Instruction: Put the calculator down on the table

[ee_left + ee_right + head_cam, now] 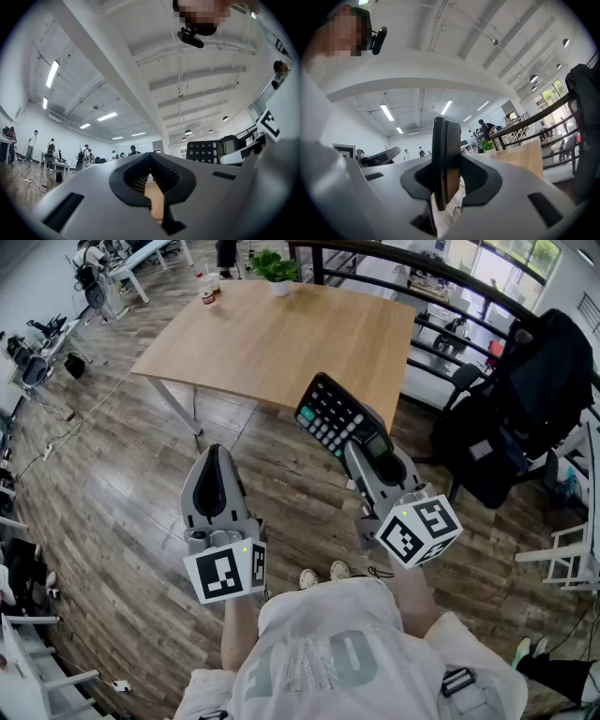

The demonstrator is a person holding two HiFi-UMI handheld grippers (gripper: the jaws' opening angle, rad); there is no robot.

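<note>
Aloft, right claw (359, 452) tight on calculator (330, 413); left claw (217, 456) closed, empty; plant (273, 263) in white pot (280, 287).

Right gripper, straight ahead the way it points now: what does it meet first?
Probably the near edge of the wooden table, met by the calculator held in the right gripper. In the right gripper view the tabletop lies lower right, so it might pass just over.

Wood-plank floor (112, 521), wooden table (281, 343), black railing (534, 117)
</note>
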